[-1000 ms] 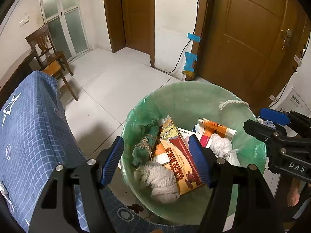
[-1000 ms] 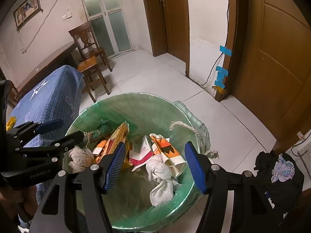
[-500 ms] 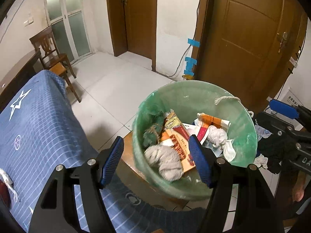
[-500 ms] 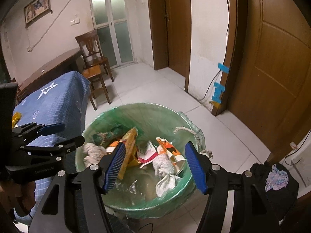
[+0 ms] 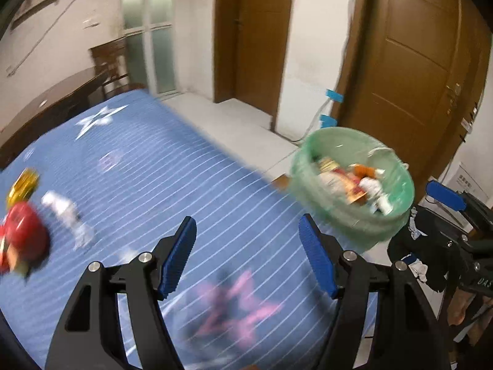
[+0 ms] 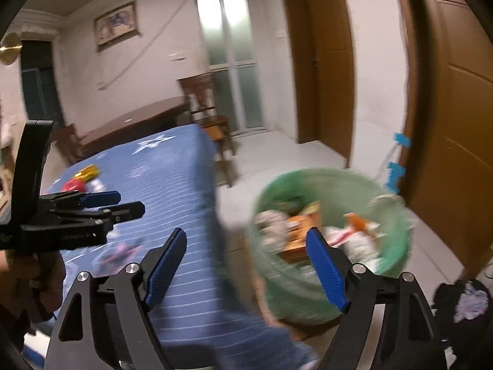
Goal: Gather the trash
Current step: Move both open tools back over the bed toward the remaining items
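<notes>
A green-lined trash bin full of wrappers and rags stands on the floor beside a table with a blue star-patterned cloth; it also shows in the right wrist view. On the cloth at the far left lie a red wrapper, a gold wrapper and a white crumpled piece. My left gripper is open and empty above the cloth. My right gripper is open and empty between the table edge and the bin. Both views are blurred by motion.
A wooden chair and a dark wooden table stand behind the blue table. Brown doors line the right wall. Dark clothes lie on the floor right of the bin.
Both grippers have pulled up and away from the bin and swung left over the blue table. The trash on the cloth has come into view. Both stay open.
</notes>
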Available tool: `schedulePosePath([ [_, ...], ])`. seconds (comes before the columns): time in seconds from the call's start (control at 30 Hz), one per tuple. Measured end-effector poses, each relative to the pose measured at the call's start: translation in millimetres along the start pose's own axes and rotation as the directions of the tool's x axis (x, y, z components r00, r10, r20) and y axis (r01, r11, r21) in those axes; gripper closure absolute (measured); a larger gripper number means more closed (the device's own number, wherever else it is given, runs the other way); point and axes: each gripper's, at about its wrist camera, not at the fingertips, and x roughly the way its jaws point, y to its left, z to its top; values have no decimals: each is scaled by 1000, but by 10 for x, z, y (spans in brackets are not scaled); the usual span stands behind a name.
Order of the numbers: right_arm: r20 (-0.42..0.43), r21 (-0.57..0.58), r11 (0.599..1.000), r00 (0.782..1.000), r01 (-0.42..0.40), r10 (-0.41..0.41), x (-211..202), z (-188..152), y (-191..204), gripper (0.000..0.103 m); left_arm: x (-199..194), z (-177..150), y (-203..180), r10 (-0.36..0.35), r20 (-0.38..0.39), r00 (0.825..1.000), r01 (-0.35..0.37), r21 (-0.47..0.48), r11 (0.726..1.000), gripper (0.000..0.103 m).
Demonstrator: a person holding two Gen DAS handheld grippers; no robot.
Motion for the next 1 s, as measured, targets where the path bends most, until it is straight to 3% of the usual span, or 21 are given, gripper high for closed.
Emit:
schedulePosePath([
  [0.13, -33, -39, 996, 997, -75, 73, 63, -136, 427, 22, -289, -302, 612, 60, -8, 998, -61, -77, 995, 37],
  [0.27, -55, -55, 990, 991, -126, 123, 133, -164, 718, 22, -629, -543, 1302, 132, -7, 991, -130, -193, 972, 37],
  [0.43, -61, -80, 979, 981, -188, 183, 187, -127, 1051, 21, -845, -771, 2213, 215, -43, 976, -215, -362, 907, 37],
  [0.47, -63, -84, 977, 980, -194, 189, 192, -114, 1080, 21, -815, -803, 2442, 231, -68, 971, -238, -405, 883, 37],
  [0.53, -71, -94, 972, 976, -213, 207, 241, -82, 1180, 21, -672, -845, 2694, 230, -127, 965, -262, -421, 868, 37],
  [0.67, -73, -111, 964, 970, -241, 234, 296, -35, 1320, 21, -379, -831, 2877, 231, -188, 955, -289, -404, 868, 37],
  [0.8, -86, -124, 960, 966, -252, 243, 358, -24, 1417, 21, -308, -734, 2932, 242, -168, 956, -290, -388, 875, 37],
  [1.0, -110, -141, 954, 961, -266, 252, 502, -35, 1514, 21, -445, -779, 2999, 381, -149, 912, -409, -372, 833, 37],
])
